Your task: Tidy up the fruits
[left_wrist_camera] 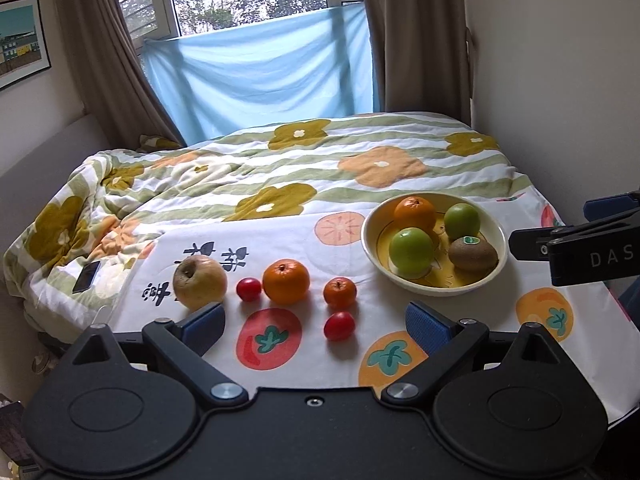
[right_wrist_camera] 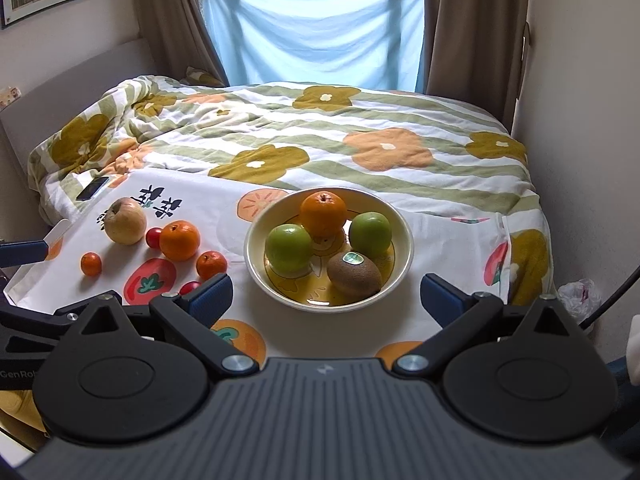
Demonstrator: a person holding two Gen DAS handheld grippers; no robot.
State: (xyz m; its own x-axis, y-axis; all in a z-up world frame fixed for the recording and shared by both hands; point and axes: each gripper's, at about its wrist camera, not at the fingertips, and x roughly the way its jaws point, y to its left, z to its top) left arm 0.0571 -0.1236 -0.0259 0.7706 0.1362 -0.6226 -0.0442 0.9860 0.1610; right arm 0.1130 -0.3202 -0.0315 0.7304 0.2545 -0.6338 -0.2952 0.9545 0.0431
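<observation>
Resting on a fruit-printed cloth [right_wrist_camera: 360, 332] spread over the near end of the bed, a cream bowl [right_wrist_camera: 406, 248] sits toward the cloth's right side and holds an orange [right_wrist_camera: 323, 209], two green apples [right_wrist_camera: 289, 248] [right_wrist_camera: 370, 233] and a stickered kiwi [right_wrist_camera: 354, 273]. Toward the cloth's left edge lie a yellowish apple [left_wrist_camera: 200, 282], a large orange [left_wrist_camera: 286, 282], a small mandarin [left_wrist_camera: 340, 292] and two cherry tomatoes [left_wrist_camera: 248, 289] [left_wrist_camera: 339, 326]; another mandarin [right_wrist_camera: 91, 263] lies nearest that edge. The left gripper [left_wrist_camera: 316, 322] hovers over the cloth's near edge, fingers spread wide and holding nothing. The right gripper [right_wrist_camera: 326, 294] hangs before the bowl, likewise wide apart and empty. A phone [left_wrist_camera: 87, 277] lies on the floral quilt [left_wrist_camera: 360, 148] just past the cloth's far left corner.
</observation>
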